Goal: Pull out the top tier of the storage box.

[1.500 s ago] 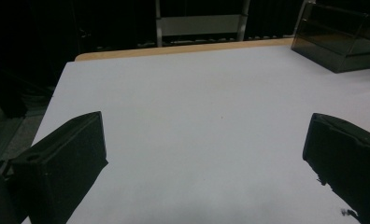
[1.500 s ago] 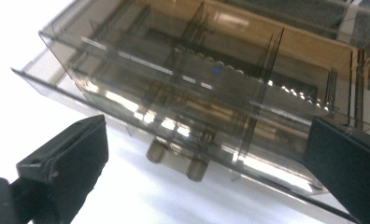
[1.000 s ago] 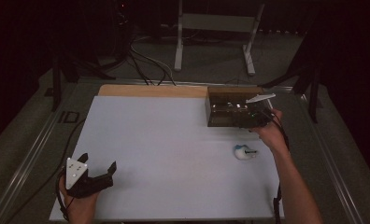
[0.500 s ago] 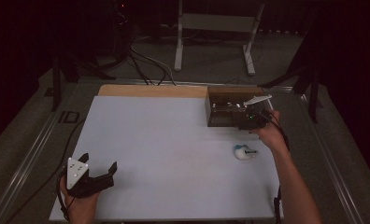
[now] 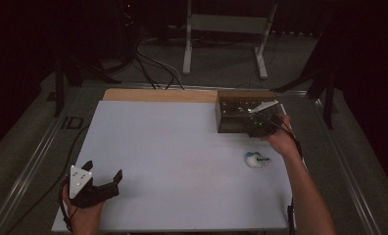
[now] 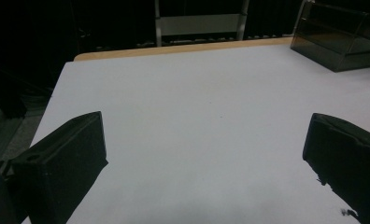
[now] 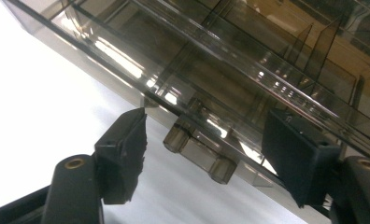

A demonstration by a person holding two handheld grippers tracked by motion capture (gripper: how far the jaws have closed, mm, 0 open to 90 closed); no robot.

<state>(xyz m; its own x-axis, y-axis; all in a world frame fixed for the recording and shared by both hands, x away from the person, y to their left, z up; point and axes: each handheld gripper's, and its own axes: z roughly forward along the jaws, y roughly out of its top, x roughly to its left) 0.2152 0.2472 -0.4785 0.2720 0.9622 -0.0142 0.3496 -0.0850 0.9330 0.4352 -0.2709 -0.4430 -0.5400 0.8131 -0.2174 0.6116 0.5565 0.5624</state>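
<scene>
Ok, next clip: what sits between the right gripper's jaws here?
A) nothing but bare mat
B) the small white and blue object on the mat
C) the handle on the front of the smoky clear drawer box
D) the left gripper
C: in the right gripper view, the right gripper has its jaws open on either side of the handle of the drawer box, not yet closed on it; the small white and blue object lies apart on the mat.

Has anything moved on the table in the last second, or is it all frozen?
Almost frozen. The right gripper eased slightly lower at the front of the smoky plastic box, jaws open around its small handle, nothing gripped. The left gripper, the little white and blue object and the white sheet stayed put.
</scene>
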